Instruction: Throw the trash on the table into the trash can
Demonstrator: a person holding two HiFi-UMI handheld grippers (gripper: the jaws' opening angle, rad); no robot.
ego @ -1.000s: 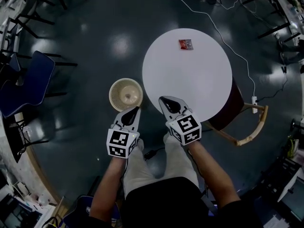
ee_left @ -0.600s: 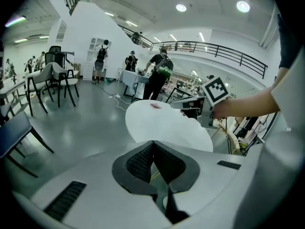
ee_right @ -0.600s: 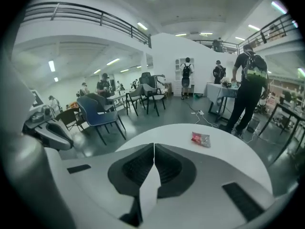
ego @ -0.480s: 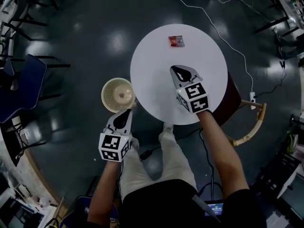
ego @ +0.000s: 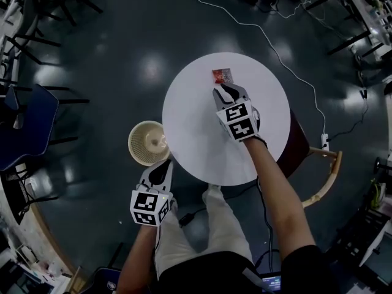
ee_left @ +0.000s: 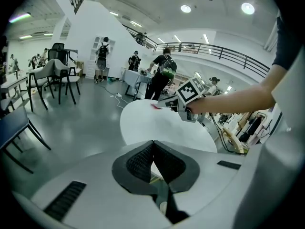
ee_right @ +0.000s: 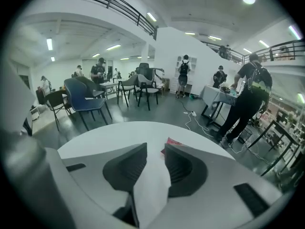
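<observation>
Just changed: the right gripper (ego: 225, 90) has swung out from the near edge of the round white table (ego: 190, 127) to its far side. Its jaws have just been opening and now stand apart, with nothing between them.
Left gripper: the left gripper (ego: 164, 163) has eased back a little. It hangs low off the table's near-left edge, jaws pressed together and empty.
What that means: the reach looks nearly finished, but the pickup is not made. I'd say the open jaws must go a touch further and close on the trash before any carry can start.
Trash: a small red wrapper (ego: 222, 75), flat and crinkled with a slight shine. It lies alone on the far part of the tabletop, just ahead of the right gripper's tips and slightly to one side of the gap.
Trash can: a cream, ribbed round trash can (ego: 148, 123) stands on the dark floor against the table's left edge. It sits just ahead of the left gripper and well apart from the wrapper.
</observation>
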